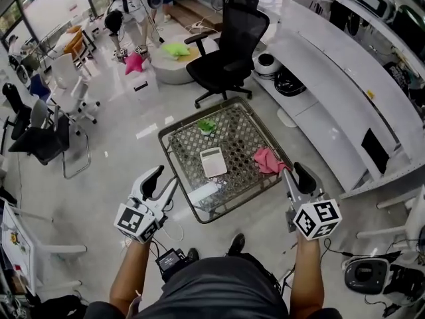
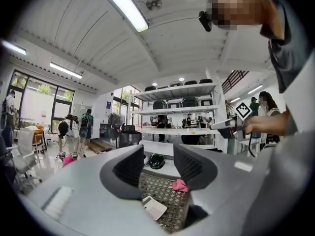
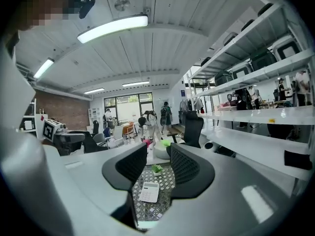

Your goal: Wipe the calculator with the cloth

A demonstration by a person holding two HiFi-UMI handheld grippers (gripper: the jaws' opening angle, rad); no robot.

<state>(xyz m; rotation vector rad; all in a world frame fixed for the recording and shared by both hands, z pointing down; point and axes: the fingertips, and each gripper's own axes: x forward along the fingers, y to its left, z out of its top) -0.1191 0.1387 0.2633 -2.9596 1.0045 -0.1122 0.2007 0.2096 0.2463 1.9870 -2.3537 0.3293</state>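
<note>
Cloth [image 2: 179,185] partly jaw-hidden | left hand-held gripper [image 2: 160,165], right hand-held gripper [image 3: 157,165]: jaws apart, empty

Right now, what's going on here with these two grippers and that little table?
A person holds the left gripper and right gripper in the air near a low table, both with jaws apart and empty. The white calculator lies on the table, the pink cloth beside it, apart. Neither is touched; wiping has not begun.

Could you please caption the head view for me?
Open left gripper and open right gripper before a table bearing calculator and cloth.
</note>
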